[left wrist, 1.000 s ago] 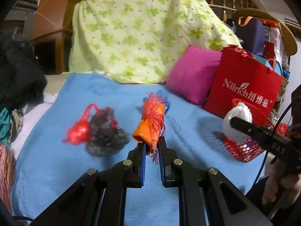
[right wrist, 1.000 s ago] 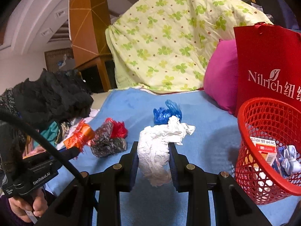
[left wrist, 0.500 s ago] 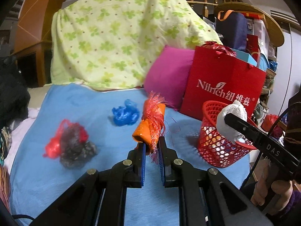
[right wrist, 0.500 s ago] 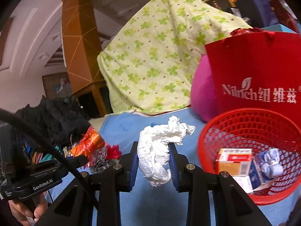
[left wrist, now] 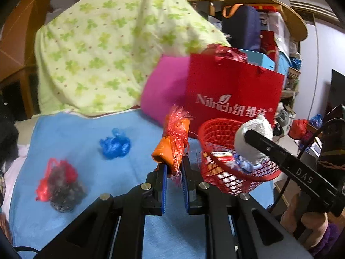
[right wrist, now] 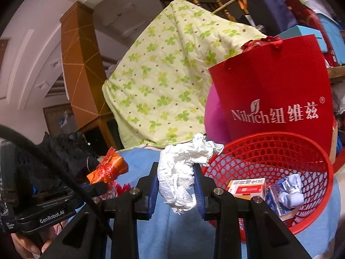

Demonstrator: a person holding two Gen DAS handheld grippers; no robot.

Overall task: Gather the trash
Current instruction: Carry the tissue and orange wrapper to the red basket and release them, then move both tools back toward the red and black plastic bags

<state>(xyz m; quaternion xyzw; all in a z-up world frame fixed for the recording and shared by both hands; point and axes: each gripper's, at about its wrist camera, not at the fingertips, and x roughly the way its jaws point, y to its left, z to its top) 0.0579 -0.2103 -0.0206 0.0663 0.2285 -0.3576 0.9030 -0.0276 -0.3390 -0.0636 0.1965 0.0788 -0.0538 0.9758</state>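
— What is gripped by each tool?

— An orange wrapper with red tinsel fringe [left wrist: 172, 144] is pinched at frame centre by the left gripper [left wrist: 174, 168], jaws narrow. A crumpled white tissue wad [right wrist: 181, 172] is clamped by the right gripper [right wrist: 175, 185].

— And the bin?

— A red plastic mesh basket [right wrist: 280, 149] is seen at lower right, just beside the tissue; small boxes are held in it. A blue plastic scrap [left wrist: 115, 144] and a red-and-dark bundle [left wrist: 60, 185] are left on the blue blanket [left wrist: 75, 133], at left.

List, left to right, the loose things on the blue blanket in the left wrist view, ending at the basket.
Red and dark bag bundle → blue plastic bag → orange packet gripped in the left tongs → red basket.
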